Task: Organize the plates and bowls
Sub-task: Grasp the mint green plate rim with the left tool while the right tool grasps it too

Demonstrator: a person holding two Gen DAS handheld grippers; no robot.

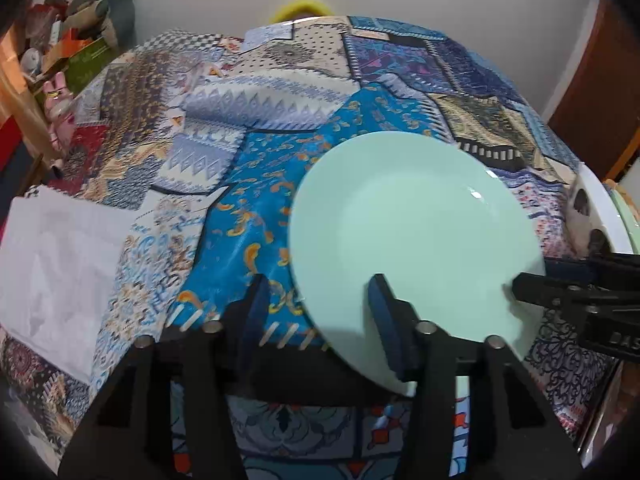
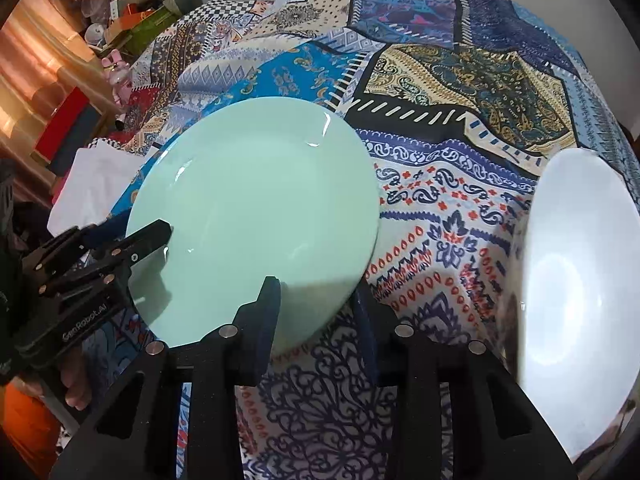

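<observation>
A mint-green plate [image 1: 416,224] [image 2: 256,216] sits tilted over the patchwork tablecloth [image 1: 256,168]. My left gripper [image 1: 320,308] is open at the plate's near-left rim: one finger lies over the plate's face and the other is off to the left, over cloth. In the right wrist view the left gripper [image 2: 132,234] straddles the plate's left rim. My right gripper [image 2: 316,308] holds the plate's right rim between its pads. It enters the left wrist view as the right gripper [image 1: 536,276], pinching that rim.
A white bowl [image 2: 568,288] stands at the right, and in the left wrist view its white rim [image 1: 604,216] shows with a green edge behind. White folded cloth [image 1: 60,264] lies at the left. A cluttered shelf [image 1: 60,48] stands beyond the table's left side.
</observation>
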